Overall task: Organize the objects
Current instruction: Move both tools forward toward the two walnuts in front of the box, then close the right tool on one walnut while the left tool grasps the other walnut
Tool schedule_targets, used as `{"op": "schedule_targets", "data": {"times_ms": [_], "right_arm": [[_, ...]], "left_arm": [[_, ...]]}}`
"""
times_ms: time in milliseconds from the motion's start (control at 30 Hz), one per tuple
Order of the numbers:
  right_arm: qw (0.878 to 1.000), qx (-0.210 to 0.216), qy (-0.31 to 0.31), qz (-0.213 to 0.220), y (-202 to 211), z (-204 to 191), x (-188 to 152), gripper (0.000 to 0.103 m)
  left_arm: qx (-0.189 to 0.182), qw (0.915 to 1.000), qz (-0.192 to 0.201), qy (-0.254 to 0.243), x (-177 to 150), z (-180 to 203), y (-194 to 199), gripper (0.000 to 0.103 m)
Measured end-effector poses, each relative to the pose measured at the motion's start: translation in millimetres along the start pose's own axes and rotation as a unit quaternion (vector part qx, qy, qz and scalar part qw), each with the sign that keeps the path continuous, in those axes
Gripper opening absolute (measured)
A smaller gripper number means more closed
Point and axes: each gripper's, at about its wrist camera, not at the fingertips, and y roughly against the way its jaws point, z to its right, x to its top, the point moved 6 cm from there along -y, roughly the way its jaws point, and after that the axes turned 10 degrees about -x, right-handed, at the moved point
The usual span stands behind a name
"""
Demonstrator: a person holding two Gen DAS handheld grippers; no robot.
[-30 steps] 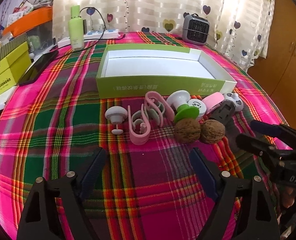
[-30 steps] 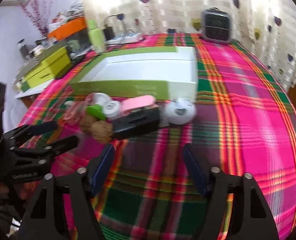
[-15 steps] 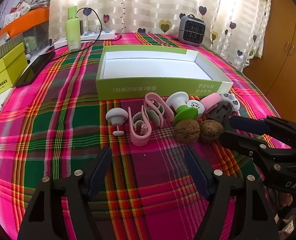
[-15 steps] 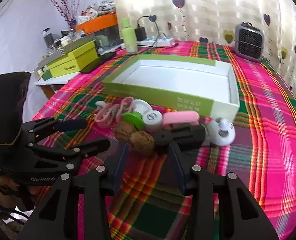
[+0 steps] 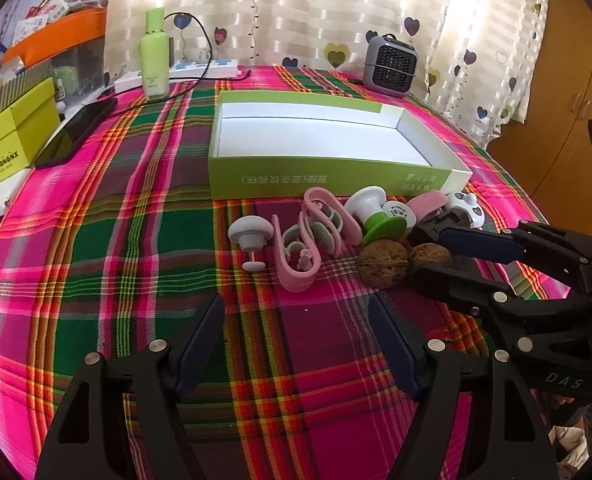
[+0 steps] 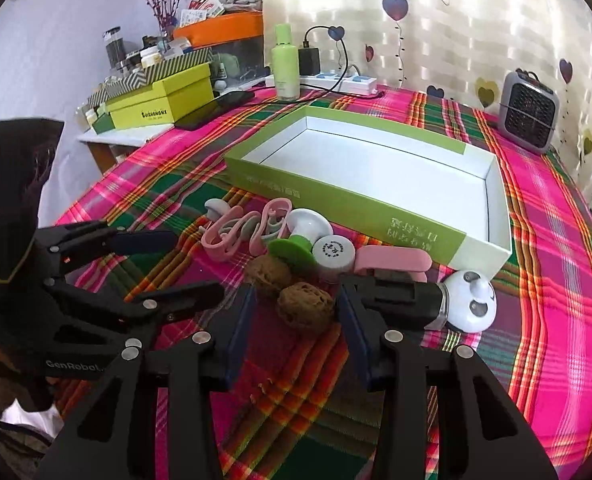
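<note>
An empty green-and-white box [image 5: 320, 140] [image 6: 380, 184] lies on the plaid table. In front of it is a row of small things: a white mushroom-shaped piece [image 5: 249, 236], pink clips [image 5: 308, 240] [image 6: 239, 230], a green-and-white piece [image 5: 376, 216], two walnuts [image 5: 384, 262] [image 5: 430, 258], a pink item [image 6: 392, 260] and a black-and-white panda gadget [image 6: 428, 304]. My right gripper [image 6: 298, 308] [image 5: 436, 254] is open, its fingers either side of the nearer walnut [image 6: 306, 306]. My left gripper [image 5: 296, 320] [image 6: 187, 264] is open and empty, short of the clips.
A grey mini heater [image 5: 392, 66] stands behind the box at the right. A green bottle [image 5: 154, 54], a power strip [image 5: 203, 68] with cable, a black phone [image 5: 75, 132] and yellow-green boxes [image 5: 11, 140] sit at the back left. A wooden cabinet [image 5: 568, 80] is right.
My right gripper has swung left and forward, and its fingers now bracket the nearer walnut. My left gripper has shifted slightly forward. No object has moved.
</note>
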Motion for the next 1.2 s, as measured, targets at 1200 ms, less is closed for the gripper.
{"op": "schedule_targets", "data": {"times_ms": [1200], "right_arm": [[0.998,-0.02,-0.066,-0.009,14.5,36.8,-22.9,0.032]], "left_arm": [[-0.032,0.9989,-0.016,-0.031,15.0,41.0,-26.3,0.049]]}}
